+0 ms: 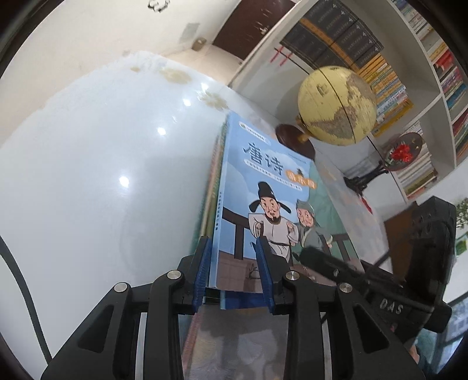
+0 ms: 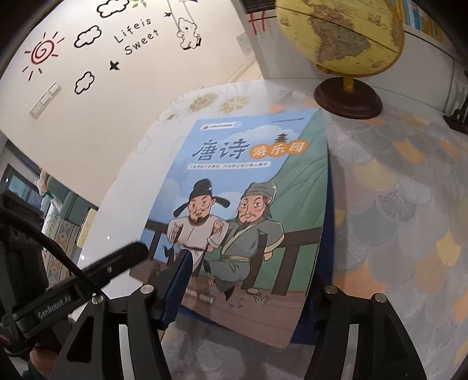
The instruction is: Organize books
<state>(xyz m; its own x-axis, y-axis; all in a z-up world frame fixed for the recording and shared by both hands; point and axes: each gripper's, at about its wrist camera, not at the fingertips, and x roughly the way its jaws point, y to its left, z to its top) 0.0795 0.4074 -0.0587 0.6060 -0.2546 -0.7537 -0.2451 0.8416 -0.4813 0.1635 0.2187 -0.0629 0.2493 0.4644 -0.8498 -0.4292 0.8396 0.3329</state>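
A glossy white worktop (image 1: 96, 163) mirrors small ceiling lights; part of it lies under a cloth (image 2: 395, 204) printed with grey and orange fans; a cream wall (image 2: 122, 96) carries decals (a red sun, outlined clouds, the words "Life is Sweet"); a white bookcase (image 1: 415, 73) stands packed with rows of spines; a dark brown door (image 1: 248, 23) shows beyond; a yellow globe (image 1: 336, 105) sits on a dark wooden base.
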